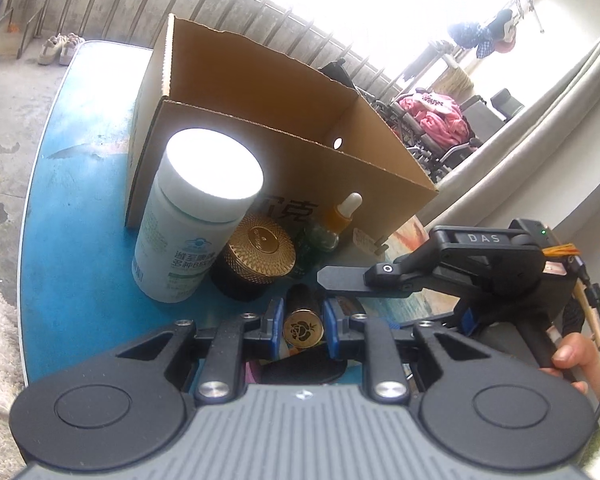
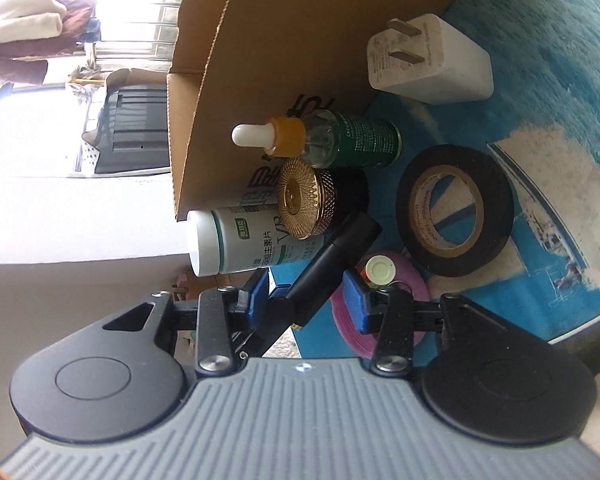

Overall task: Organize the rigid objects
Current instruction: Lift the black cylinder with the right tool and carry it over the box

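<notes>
My left gripper [image 1: 303,312] is shut on a black lipstick tube with a gold rose cap [image 1: 302,322], held just above the blue table. The same tube [image 2: 332,256] shows in the right wrist view, lying between the blue pads of my right gripper [image 2: 310,294], which is open around it without touching. My right gripper also shows in the left wrist view [image 1: 340,280], to the right. In front stand a white pill bottle [image 1: 188,232], a black jar with a gold lid [image 1: 258,256], an amber dropper bottle [image 1: 344,216] and a green bottle [image 2: 360,142]. The open cardboard box [image 1: 284,120] is behind them.
A white charger plug [image 2: 428,68], a black tape roll [image 2: 454,208], a pink tape roll [image 2: 412,280] and a small bottle with a pale green cap [image 2: 380,270] lie on the blue table [image 1: 80,220]. Shoes and floor lie beyond the table's left edge.
</notes>
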### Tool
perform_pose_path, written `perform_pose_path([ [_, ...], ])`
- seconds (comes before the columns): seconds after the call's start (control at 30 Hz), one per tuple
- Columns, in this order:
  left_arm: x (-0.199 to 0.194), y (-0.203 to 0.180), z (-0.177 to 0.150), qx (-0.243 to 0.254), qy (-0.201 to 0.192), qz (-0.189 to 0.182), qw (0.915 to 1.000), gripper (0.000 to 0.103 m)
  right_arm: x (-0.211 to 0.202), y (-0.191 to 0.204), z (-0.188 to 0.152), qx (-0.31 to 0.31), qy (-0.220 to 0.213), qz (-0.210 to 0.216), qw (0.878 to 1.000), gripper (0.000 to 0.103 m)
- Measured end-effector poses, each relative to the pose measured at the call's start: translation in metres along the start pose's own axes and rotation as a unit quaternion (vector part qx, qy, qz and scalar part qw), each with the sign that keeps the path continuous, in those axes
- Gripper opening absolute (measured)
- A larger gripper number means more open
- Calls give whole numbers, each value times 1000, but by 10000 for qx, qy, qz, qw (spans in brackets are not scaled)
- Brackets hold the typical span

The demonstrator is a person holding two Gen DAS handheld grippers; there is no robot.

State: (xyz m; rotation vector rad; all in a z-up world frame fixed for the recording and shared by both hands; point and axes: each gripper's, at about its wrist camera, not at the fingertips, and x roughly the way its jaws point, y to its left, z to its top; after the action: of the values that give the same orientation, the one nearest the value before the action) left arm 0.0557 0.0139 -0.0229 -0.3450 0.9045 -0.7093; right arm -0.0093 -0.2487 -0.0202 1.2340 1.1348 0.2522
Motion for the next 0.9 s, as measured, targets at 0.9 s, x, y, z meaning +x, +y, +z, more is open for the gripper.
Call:
perform_pose_path([
  [0.9,-66,-54,89,663,-961,-63,9931,22,-4,165,42,-2075,-402,719,9748,34],
])
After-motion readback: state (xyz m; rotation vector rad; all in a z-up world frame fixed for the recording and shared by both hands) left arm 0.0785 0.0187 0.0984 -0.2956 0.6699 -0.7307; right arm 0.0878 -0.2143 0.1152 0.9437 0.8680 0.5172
